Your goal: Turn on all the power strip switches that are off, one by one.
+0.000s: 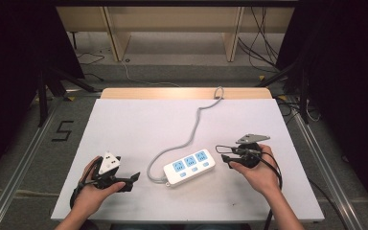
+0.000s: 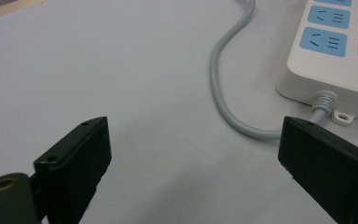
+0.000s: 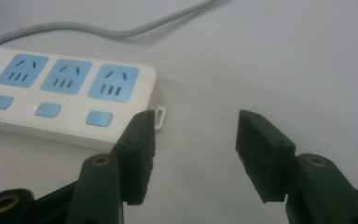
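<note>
White plastic three-socket power strip (image 1: 189, 167) lies flat on the white counter (image 1: 139, 124), near its front edge at centre, long axis skewed, far end angled right. Three blue socket faces up, three blue buttons alongside. Grey round cable (image 1: 191, 132) exits the left end, loops, snakes toward the counter's back edge.

White table (image 1: 124, 124), wooden desk legs (image 1: 120, 43) behind, floor cables (image 1: 258, 38), "5" mark (image 1: 62, 130) on floor
</note>
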`<action>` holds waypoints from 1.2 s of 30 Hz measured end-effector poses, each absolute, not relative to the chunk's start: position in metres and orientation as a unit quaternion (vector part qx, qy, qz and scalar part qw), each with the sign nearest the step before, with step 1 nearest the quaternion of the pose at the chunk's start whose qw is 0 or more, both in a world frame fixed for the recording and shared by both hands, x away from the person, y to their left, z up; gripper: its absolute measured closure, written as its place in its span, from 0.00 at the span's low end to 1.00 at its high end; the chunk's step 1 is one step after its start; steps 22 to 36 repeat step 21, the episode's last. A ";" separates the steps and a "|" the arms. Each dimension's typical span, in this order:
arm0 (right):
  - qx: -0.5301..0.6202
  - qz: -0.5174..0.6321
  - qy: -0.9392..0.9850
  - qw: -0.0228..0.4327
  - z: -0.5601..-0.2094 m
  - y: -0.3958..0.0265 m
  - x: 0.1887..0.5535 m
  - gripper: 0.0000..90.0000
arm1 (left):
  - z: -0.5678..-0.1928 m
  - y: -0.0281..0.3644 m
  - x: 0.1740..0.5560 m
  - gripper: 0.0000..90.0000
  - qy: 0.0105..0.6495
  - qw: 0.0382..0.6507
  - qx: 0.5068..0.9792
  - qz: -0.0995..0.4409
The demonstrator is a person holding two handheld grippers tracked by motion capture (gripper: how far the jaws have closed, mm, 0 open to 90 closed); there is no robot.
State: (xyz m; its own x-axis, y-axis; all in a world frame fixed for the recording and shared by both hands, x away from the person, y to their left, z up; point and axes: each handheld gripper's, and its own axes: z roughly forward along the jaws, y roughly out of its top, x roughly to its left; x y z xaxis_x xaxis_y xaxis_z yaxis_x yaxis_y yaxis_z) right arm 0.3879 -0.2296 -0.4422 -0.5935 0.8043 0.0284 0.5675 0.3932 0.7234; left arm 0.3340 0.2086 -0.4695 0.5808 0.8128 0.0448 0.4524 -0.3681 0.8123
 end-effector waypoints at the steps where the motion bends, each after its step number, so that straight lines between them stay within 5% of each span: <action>1: 0.418 0.364 0.814 0.173 -0.444 -0.234 0.386 0.51 | -0.470 0.209 0.334 0.10 0.399 0.397 0.795 0.227; 12: 0.423 0.408 0.778 0.221 -0.462 -0.258 0.361 0.47 | -0.471 0.209 0.336 0.10 0.401 0.388 0.799 0.223; 36: 0.414 0.406 0.785 0.218 -0.466 -0.254 0.358 0.46 | -0.473 0.210 0.337 0.09 0.402 0.385 0.801 0.220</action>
